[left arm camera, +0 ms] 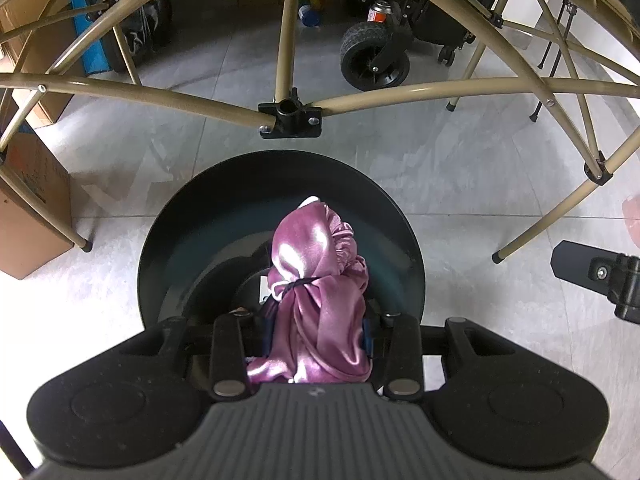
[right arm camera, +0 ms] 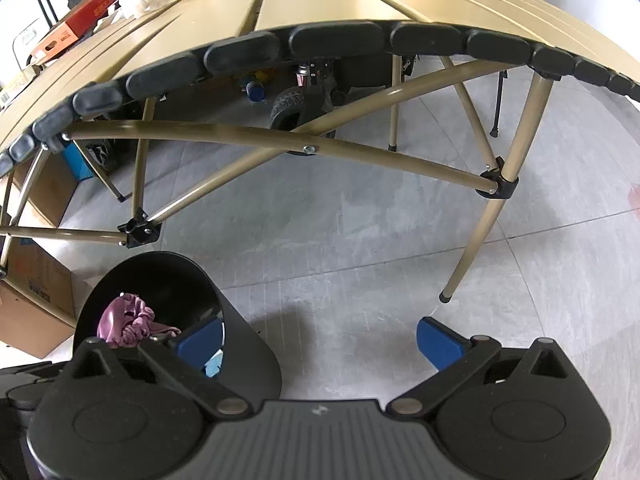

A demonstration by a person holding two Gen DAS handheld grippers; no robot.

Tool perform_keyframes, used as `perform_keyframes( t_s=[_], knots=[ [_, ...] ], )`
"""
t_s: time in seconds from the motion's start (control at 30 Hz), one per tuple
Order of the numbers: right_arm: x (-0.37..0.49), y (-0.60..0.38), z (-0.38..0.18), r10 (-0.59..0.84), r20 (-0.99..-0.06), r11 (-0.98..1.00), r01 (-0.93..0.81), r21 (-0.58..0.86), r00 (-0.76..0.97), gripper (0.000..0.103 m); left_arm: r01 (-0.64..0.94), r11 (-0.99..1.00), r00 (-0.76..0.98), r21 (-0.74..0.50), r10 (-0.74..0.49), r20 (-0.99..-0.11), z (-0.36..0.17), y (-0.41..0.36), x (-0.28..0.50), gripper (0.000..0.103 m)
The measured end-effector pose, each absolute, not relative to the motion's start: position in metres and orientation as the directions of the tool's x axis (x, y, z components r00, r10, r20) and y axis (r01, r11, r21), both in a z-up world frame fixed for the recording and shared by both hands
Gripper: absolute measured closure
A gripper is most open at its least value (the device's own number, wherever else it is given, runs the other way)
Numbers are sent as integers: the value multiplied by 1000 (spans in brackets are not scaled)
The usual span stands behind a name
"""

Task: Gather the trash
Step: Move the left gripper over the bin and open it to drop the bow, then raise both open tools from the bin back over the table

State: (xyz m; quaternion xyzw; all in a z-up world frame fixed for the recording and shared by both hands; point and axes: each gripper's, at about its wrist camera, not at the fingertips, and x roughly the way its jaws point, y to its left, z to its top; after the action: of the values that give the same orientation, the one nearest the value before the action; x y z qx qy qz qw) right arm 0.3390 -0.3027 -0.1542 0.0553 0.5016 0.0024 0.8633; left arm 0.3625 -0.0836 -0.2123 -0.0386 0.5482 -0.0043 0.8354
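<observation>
My left gripper [left arm camera: 316,332] is shut on a shiny purple satin cloth [left arm camera: 316,280] and holds it over the mouth of a round black trash bin [left arm camera: 400,216] on the floor. The cloth hides the fingertips. In the right wrist view the same purple cloth [right arm camera: 124,320] sits at the bin's opening [right arm camera: 248,344] at lower left. My right gripper [right arm camera: 320,344] is open and empty, its blue pads [right arm camera: 436,340] wide apart above the floor just right of the bin. A pale blue scrap [right arm camera: 212,364] shows inside the bin.
A tan folding table [right arm camera: 320,0] stands over the area, its legs and cross braces [left arm camera: 288,112] just beyond the bin. Cardboard boxes [left arm camera: 32,216] stand at left. A black wheeled cart [left arm camera: 372,56] is behind. Bags and a red box [right arm camera: 80,20] lie on the tabletop.
</observation>
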Motion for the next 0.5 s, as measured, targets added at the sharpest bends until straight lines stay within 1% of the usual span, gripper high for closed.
perform_keyframes(
  t_s=[0.13, 0.17, 0.23, 0.27, 0.33, 0.37, 0.4, 0.43, 0.5],
  knots=[
    [340, -302, -155, 59, -866, 994, 49, 96, 496, 0, -41, 997, 396, -67, -46, -917, -213, -81, 362, 64],
    [340, -302, -155, 58, -867, 994, 50, 96, 496, 0, -39, 997, 394, -70, -49, -918, -213, -81, 362, 63],
    [340, -302, -155, 59, -867, 994, 48, 95, 495, 0, -34, 997, 386, -71, -52, -921, -214, -82, 363, 56],
    [340, -301, -156, 59, -867, 994, 47, 95, 495, 0, -37, 997, 384, -66, -47, -922, -215, -82, 363, 50],
    [341, -301, -156, 59, -868, 995, 46, 93, 494, 0, -40, 997, 383, -67, -46, -923, -214, -82, 363, 42],
    [341, -300, -156, 59, -868, 995, 46, 93, 493, 0, -40, 997, 381, -71, -50, -923, -214, -81, 363, 26],
    [341, -300, -156, 59, -868, 995, 46, 93, 494, 0, -45, 996, 377, -78, -55, -925, -213, -81, 363, 3],
    [341, -300, -156, 58, -868, 995, 45, 93, 494, 0, -51, 995, 375, -81, -57, -925, -213, -80, 362, 0],
    [341, -300, -156, 58, -868, 995, 46, 93, 493, 0, -57, 995, 366, -81, -55, -929, -213, -80, 362, 0]
  ],
)
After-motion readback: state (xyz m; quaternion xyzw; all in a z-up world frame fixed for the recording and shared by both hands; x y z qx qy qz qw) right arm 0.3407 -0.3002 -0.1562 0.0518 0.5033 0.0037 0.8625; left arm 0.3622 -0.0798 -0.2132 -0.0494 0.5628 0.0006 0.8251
